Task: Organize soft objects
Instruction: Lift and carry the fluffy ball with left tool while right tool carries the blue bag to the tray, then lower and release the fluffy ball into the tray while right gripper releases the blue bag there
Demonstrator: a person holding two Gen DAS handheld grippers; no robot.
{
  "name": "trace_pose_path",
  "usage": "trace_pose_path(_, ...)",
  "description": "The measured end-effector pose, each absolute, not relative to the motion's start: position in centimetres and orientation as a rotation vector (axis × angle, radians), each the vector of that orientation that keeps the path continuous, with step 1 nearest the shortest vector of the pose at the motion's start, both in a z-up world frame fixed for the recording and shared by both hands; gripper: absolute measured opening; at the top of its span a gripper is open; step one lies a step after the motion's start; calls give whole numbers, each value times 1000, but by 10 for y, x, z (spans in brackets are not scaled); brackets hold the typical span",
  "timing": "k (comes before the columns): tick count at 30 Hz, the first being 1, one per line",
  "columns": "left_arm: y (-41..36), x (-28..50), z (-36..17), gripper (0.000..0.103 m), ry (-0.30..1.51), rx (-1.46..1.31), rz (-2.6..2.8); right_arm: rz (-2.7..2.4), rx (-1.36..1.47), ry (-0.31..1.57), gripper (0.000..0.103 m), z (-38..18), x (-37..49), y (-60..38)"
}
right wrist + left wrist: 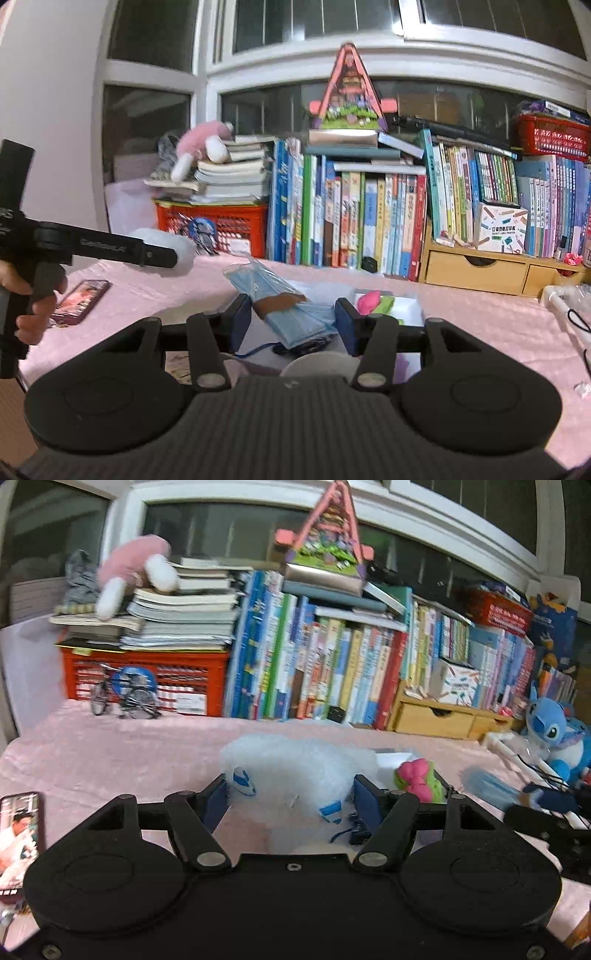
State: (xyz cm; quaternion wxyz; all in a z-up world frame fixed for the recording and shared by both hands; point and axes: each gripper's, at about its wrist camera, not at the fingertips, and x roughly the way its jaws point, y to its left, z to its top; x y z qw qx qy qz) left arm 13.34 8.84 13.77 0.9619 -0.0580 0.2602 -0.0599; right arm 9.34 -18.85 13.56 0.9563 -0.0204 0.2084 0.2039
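- Left wrist view: left gripper (290, 799) clamps a white bubble-wrap bundle (295, 766) off the pink table (110, 753).
- Right gripper (293, 319) pinches a blue mask stack (291, 310).
- Both seem mid-carry, unplaced; a pink-green toy (373, 301) waits on the table.

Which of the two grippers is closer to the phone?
Left. The left gripper hangs beside the phone, just to its right; the right gripper is farther right, beyond the left one.
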Motion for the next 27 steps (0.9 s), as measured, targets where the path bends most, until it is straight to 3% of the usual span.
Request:
trace_pose_path(13,50,235,132,68,800,-101,-215,369,50,726,55,146,199,-183)
trace_pose_path(27,39,291,91,68,952,-82,-153,183,246,915,55,101,252,-184)
